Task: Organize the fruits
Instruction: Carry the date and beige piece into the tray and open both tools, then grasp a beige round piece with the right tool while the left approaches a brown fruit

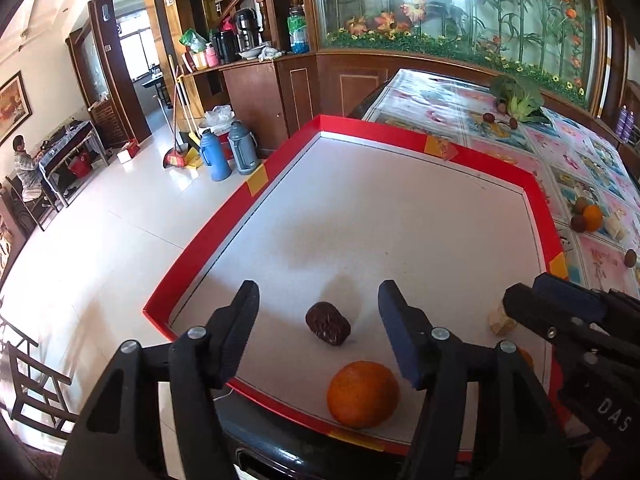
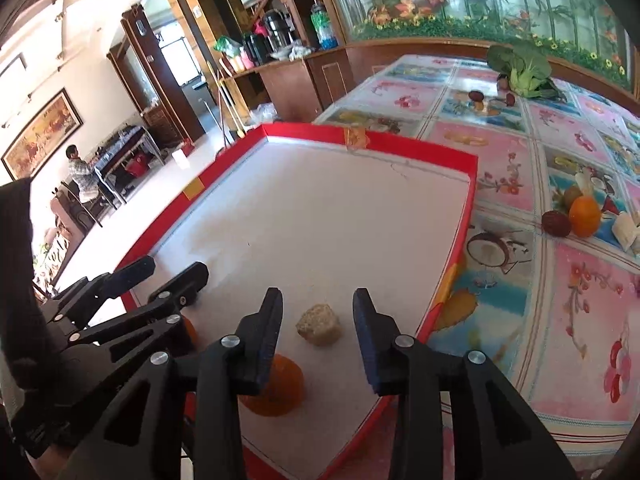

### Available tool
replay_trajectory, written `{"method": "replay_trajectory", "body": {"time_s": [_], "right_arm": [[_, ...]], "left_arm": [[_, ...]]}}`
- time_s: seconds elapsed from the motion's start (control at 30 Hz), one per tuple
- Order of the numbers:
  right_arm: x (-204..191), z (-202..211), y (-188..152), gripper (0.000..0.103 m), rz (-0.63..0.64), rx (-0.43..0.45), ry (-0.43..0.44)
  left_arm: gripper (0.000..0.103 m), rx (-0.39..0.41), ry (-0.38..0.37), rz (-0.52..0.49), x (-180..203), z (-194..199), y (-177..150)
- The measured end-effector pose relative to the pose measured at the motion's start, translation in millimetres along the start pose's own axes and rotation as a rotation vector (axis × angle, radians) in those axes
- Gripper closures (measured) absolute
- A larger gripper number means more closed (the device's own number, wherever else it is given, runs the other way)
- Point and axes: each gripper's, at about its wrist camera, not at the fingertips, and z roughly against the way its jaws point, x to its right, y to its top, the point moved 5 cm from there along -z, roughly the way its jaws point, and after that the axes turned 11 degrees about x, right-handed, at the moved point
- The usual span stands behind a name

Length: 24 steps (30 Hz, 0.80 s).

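A shallow rectangular tray with red cardboard walls and a white floor [image 1: 224, 236] sits at the near edge of a table covered by a glossy floral-print cloth [image 2: 500, 152].

Left wrist view: the left gripper [image 1: 318, 334] hangs over the tray's near end with its black jaws released and well apart. A dark brown wrinkled fruit [image 1: 328, 323] lies on the white floor between the jaws, touched by neither. A round orange [image 1: 363, 394] rests nearer the camera, just inside the tray's near wall. At the right edge the right gripper [image 1: 520, 306] enters the view, beside a pale beige cube-like piece [image 1: 502, 320] on the tray floor.

Right wrist view: the right gripper [image 2: 318, 326] is likewise unclenched, jaws parted. The pale beige cube-like piece [image 2: 319, 325] sits on the tray floor between them, clear of both pads. A second orange [image 2: 274, 386] lies near the tray's front wall, partly hidden behind the gripper's left-hand finger.

Outside the tray, on the cloth to the right, a small group remains: an orange fruit [image 2: 585, 216], a dark brown fruit [image 2: 556, 223], a greenish-brown fruit [image 2: 573, 196] and a pale block [image 2: 626, 232]. A leafy green vegetable [image 2: 520, 68] lies at the table's far end, with small dark fruits [image 2: 476, 96] near it.
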Motion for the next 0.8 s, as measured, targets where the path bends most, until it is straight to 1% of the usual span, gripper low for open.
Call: {"method": "replay_trajectory", "body": {"time_s": [0.17,0.23,0.3,0.47,0.6,0.8], "right_arm": [[20,20,7,0.063,-0.063,0.052,0.002],[30,28,8,0.063,-0.083,0.063,-0.009],[39,35,8,0.063,-0.101,0.071,-0.016],[63,52,8,0.062,-0.153,0.093,-0.036],[88,66,5,0.057,-0.194,0.115,-0.062],[136,93,-4,0.056,-0.268,0.142,-0.12]], "left_arm": [[0.026,0.024,-0.027,-0.026,19,13,4],[0.025,0.034,-0.045,-0.048,32,18,5],[0.022,0.039,-0.061,-0.065,45,23,7],[0.007,0.048,-0.073,-0.092,67,35,7],[0.004,0.039,-0.097,-0.125,87,43,4],[0.003,0.023,-0.16,-0.191,125,54,-5]]}}
